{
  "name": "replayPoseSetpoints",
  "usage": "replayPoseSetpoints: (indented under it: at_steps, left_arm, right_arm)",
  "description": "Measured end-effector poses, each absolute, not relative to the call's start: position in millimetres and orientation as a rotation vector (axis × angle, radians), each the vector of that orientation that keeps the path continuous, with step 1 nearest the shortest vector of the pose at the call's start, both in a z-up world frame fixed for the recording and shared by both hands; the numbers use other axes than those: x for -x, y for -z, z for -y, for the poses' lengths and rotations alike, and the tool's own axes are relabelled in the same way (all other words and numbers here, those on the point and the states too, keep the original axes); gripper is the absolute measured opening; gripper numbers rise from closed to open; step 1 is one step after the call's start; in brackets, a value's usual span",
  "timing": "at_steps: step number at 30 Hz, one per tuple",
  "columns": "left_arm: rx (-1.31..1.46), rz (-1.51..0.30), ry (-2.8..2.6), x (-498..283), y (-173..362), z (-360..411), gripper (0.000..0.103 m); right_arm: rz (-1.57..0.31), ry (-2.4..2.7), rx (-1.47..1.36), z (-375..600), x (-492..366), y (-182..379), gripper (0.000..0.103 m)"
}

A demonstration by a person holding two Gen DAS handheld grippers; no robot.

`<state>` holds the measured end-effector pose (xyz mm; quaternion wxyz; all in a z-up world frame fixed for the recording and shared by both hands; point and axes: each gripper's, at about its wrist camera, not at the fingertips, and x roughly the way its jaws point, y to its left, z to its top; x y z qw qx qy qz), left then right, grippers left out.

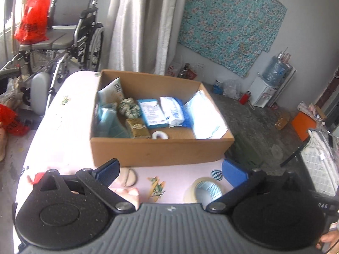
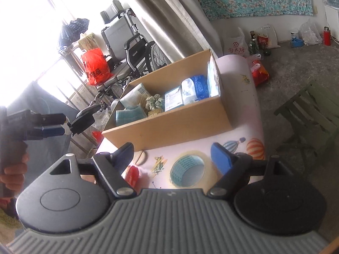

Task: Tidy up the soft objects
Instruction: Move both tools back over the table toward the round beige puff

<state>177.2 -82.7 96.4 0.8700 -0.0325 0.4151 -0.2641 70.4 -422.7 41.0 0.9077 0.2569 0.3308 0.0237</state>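
An open cardboard box (image 1: 148, 152) stands on the pink table (image 1: 63, 139). It holds a green scrunchie (image 1: 129, 107), a blue pack (image 1: 151, 114), a white-and-blue tissue pack (image 1: 172, 111), a mask pack (image 1: 206, 118), teal cloth (image 1: 108, 120) and a gauze roll (image 1: 160, 135). In front of the box lie a beige powder puff (image 1: 128, 176), a tape roll (image 1: 204, 190) and a pink soft item (image 1: 127, 192). My left gripper (image 1: 171, 171) hangs open and empty above them. My right gripper (image 2: 172, 156) is open too, over the tape roll (image 2: 187, 169), the puff (image 2: 141, 157) and a red item (image 2: 132, 174).
A wheelchair (image 1: 70, 33) carrying a red bag (image 1: 32, 24) stands behind the table by a curtain (image 1: 139, 25). A green folding stool (image 2: 313, 114) is right of the table. A hand (image 2: 12, 173) holds the left gripper (image 2: 53, 124) at the far left.
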Motion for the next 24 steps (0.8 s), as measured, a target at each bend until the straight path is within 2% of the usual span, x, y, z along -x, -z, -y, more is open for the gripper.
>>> replayPoseSetpoints:
  at_steps: [6,11,17,24]
  left_arm:
    - [0.092,-0.858,0.408,-143.1,-58.3,31.1,0.103]
    - [0.021,-0.822,0.343,-136.0,-38.6,18.9,0.102]
    - [0.018,-0.811,0.248,-146.5,-21.7,-1.6,0.101]
    - [0.054,-0.836,0.166,-153.9,-5.5,-45.3,0.101]
  right_arm:
    - [-0.764,-0.111,-0.549,375.1,-79.8,-28.3,0.080]
    - [-0.815,-0.174,-0.525,336.6,-110.6,-23.5,0.080]
    - [-0.903,-0.222,-0.445,283.9,-181.4,-4.5,0.079]
    - [-1.050,-0.191,-0.346,237.1,-272.5,55.0,0.077]
